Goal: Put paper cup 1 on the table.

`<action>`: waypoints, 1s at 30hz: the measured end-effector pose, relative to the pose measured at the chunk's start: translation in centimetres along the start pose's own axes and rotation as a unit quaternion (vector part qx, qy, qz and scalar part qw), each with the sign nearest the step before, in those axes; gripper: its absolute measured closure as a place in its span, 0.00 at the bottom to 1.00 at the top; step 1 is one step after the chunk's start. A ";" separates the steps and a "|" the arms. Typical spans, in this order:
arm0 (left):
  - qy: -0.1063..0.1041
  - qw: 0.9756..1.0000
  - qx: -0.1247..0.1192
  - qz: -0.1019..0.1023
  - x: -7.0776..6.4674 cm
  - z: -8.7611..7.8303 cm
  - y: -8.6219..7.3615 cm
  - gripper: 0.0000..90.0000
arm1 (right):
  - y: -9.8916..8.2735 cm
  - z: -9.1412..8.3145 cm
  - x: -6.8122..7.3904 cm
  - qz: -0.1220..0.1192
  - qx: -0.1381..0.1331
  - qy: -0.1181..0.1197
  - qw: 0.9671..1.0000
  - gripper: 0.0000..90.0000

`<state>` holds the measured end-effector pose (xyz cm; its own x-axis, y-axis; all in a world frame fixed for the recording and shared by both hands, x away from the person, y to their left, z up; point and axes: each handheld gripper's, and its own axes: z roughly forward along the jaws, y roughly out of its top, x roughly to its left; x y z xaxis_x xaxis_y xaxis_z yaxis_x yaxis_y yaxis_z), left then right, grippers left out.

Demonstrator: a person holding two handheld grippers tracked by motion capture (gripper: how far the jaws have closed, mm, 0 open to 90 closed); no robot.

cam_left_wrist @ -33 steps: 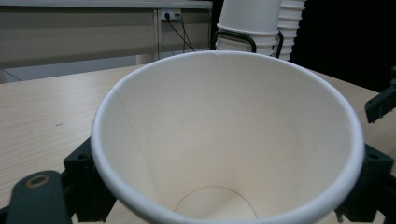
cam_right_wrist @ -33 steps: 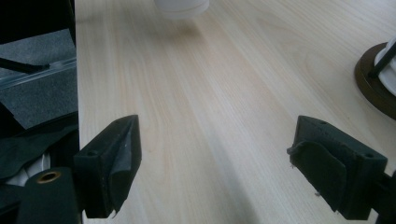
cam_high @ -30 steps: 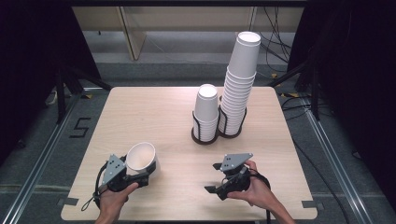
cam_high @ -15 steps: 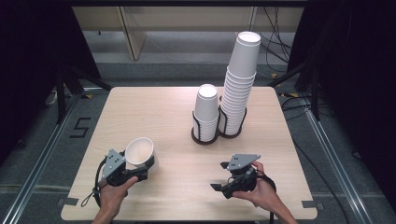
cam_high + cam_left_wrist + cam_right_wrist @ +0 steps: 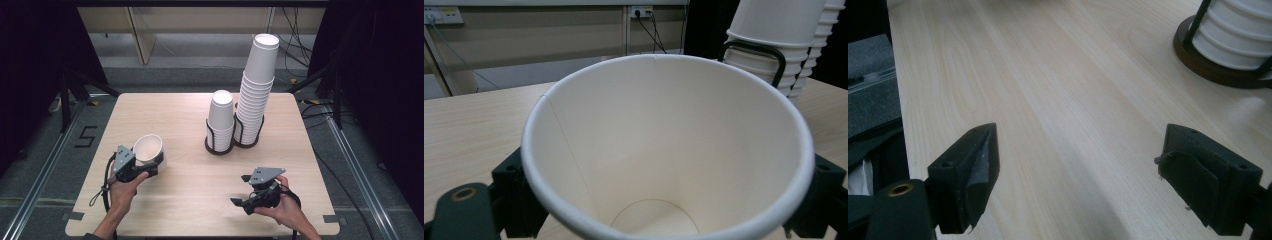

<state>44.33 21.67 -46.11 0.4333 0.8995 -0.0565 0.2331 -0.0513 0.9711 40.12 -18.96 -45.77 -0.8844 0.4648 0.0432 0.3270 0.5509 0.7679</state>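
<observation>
Cup (image 5: 149, 148) is sitting in the lower left of the high view, tilted with its mouth toward the camera, clamped between the jaws of the left gripper (image 5: 150, 165); in the left gripper view its rim (image 5: 664, 150) is spreading across the frame with a jaw at each side. The step in hand is probably carrying a single cup over the table (image 5: 175, 110). The tall stack (image 5: 257, 95) and short stack (image 5: 221, 120) are standing in their holders at upper centre. Next move likely calls for setting the cup upright somewhere bare. The right gripper (image 5: 240, 192) is waiting at lower right, jaws apart, holding nothing.
</observation>
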 end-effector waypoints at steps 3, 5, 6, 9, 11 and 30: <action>0.008 1.000 0.002 0.000 0.5 1.0 0.3 0.14 | -0.2 -0.2 0.0 0.006 -0.001 -0.004 1.000 0.19; 0.014 1.000 0.003 -0.001 1.0 1.7 0.4 0.14 | -0.3 -0.4 0.0 0.007 -0.002 -0.004 1.000 0.19; 0.018 1.000 0.003 0.002 1.2 2.1 0.5 0.14 | -0.4 -0.4 0.0 0.008 -0.002 -0.004 1.000 0.19; 0.032 0.999 0.002 -0.003 1.9 3.2 0.7 0.14 | -0.5 -0.5 -0.1 0.007 -0.003 -0.005 1.000 0.19; 0.042 0.999 0.003 0.001 2.3 4.0 0.9 0.14 | -0.6 -0.5 -0.1 0.006 -0.001 -0.005 1.000 0.19; 0.090 0.996 0.010 -0.006 5.2 10.1 1.4 0.13 | -0.8 -0.5 -0.1 0.004 0.001 0.000 1.000 0.19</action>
<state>55.74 21.88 -47.41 0.2669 0.9634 -0.0243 0.2561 -0.0466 0.9655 39.77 -19.80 -46.07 -0.8818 0.4690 0.0497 0.3349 0.5485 0.7661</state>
